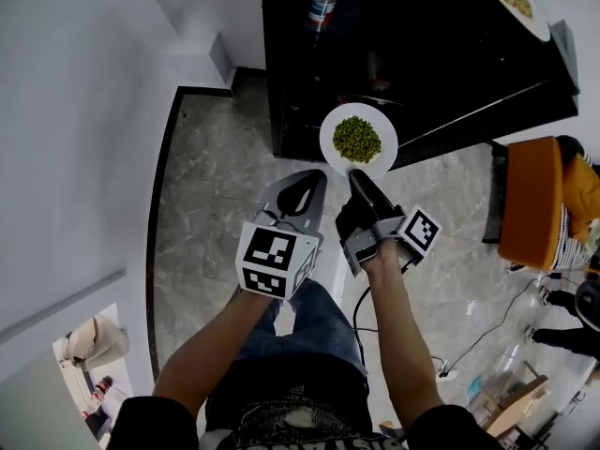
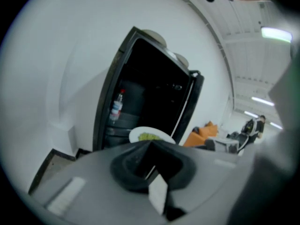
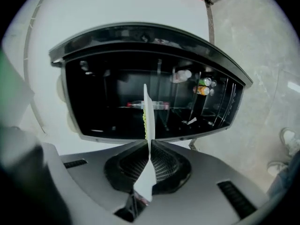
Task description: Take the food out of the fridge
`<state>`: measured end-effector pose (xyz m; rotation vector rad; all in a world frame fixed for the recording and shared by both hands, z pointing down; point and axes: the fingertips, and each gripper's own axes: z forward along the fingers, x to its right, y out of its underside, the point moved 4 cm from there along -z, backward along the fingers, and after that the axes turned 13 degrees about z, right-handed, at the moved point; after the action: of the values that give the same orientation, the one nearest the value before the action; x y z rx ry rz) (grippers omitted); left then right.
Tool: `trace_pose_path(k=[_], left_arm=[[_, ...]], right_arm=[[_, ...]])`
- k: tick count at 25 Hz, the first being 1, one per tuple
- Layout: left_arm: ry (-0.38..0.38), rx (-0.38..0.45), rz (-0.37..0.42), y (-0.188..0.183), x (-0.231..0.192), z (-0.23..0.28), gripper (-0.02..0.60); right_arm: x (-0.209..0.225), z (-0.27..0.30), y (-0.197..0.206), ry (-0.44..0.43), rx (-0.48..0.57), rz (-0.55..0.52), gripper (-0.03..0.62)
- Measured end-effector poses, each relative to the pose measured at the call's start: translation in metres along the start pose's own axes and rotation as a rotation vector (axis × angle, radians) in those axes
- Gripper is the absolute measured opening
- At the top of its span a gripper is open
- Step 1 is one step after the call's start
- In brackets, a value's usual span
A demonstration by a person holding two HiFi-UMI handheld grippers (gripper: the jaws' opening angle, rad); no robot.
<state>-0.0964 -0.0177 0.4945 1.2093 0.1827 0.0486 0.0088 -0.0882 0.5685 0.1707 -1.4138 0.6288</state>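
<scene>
A round, glossy white plate heaped with small green peas is held outside the open, black glossy fridge, above the grey marbled stone floor. The right hand-held gripper is clamped on the plate's near rim, its ribbed black pads pinching the thin edge, while the left hand-held gripper is beside it with jaws together and nothing between them. A clear plastic bottle with a blue label stands inside the fridge, and an orange chair sits off to the right.
</scene>
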Motion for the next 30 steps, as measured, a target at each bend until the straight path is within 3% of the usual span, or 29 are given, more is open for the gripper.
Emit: trace_pose_path(k=[11, 17, 30], left_arm=[[0.006, 0.048, 0.029, -0.089, 0.029, -0.059, 0.003], [0.01, 0.067, 0.054, -0.116, 0.043, -0.076, 0.003], [0.028, 0.079, 0.084, -0.132, 0.051, -0.085, 0.003]], right_arm=[[-0.12, -0.057, 0.06, -0.074, -0.009, -0.052, 0.011], [-0.147, -0.083, 0.077, -0.059, 0.002, -0.051, 0.011], [-0.162, -0.092, 0.087, -0.084, 0.024, -0.035, 0.011]])
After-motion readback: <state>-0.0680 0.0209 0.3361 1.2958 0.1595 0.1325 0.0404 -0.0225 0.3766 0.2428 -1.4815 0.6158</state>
